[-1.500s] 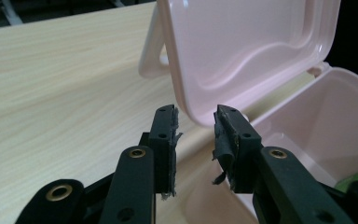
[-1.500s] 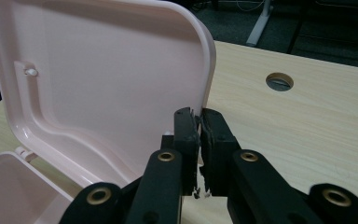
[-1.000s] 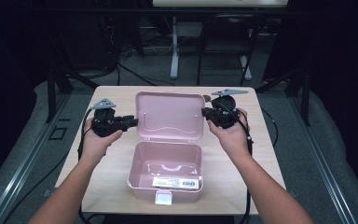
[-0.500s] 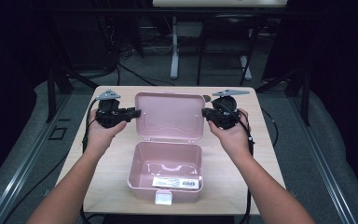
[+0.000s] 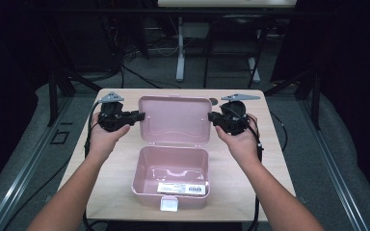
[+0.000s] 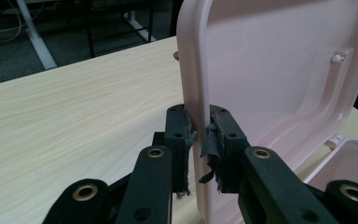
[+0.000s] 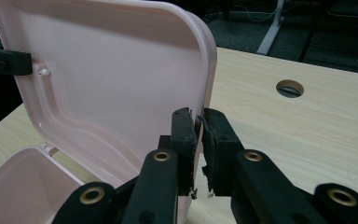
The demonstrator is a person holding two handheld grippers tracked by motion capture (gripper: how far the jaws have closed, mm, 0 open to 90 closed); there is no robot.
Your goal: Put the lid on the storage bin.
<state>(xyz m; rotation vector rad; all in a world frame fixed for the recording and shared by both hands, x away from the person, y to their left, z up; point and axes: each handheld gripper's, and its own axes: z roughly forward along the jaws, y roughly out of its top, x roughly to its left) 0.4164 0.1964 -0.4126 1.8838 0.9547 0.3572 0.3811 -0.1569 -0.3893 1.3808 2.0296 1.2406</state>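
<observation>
Nearest me on the desk (image 5: 111,187), the pink box's tray (image 5: 171,173) sits open, a barcode label at its front. Behind it the lid (image 5: 174,119) stands raised. My left hand-held gripper (image 6: 198,140) has just been closing and now pinches the lid's left edge. My right hand-held gripper (image 7: 199,140), its jaws just eased a little, clamps the right edge.
</observation>
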